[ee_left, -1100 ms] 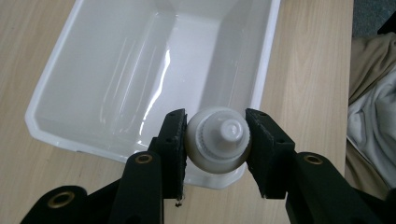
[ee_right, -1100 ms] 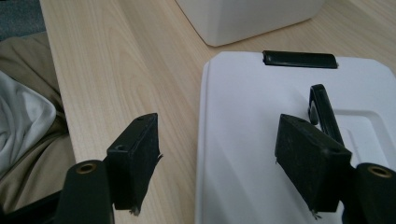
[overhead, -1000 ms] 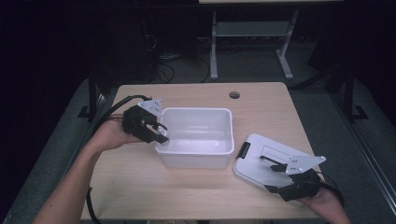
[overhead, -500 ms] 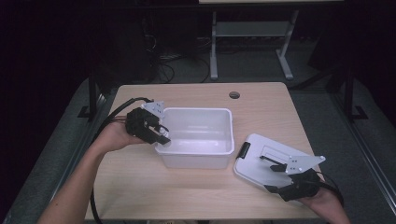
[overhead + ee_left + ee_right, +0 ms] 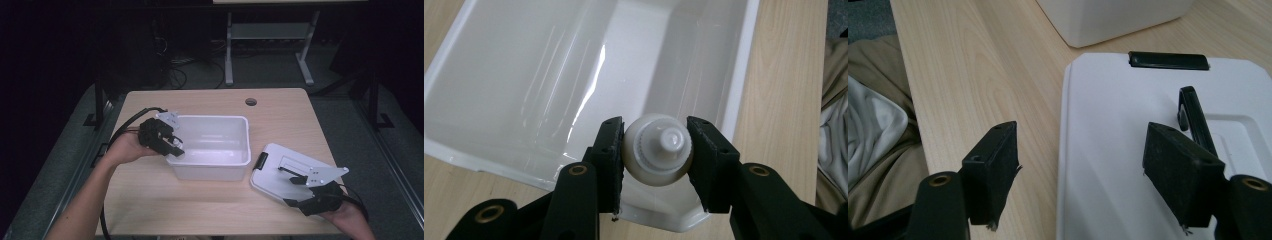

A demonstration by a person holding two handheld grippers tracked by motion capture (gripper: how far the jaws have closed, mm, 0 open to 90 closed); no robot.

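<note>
We held a small white bottle (image 5: 657, 156) in the left gripper (image 5: 655, 160), its jaws clamped on the bottle's sides with the capped end pointing away from us. Beyond the jaws lay the open white bin (image 5: 744, 65), so the bottle hung just over its near corner. In the high view the left gripper (image 5: 172, 146) sat at the bin's (image 5: 212, 120) left rim. The right gripper (image 5: 1080, 172) had its jaws wide and empty, straddling the near edge of the lid (image 5: 1128, 135), one jaw over the worktop (image 5: 963, 75), the other over the lid's white face, near the black handle (image 5: 1193, 117).

To do this step well, we judged we should carry the bottle farther past the rim, lower it close to the bin floor, and only then ease the jaws apart, so it would not bounce or roll. The right jaws should wait off the lid until the bottle settled.
</note>
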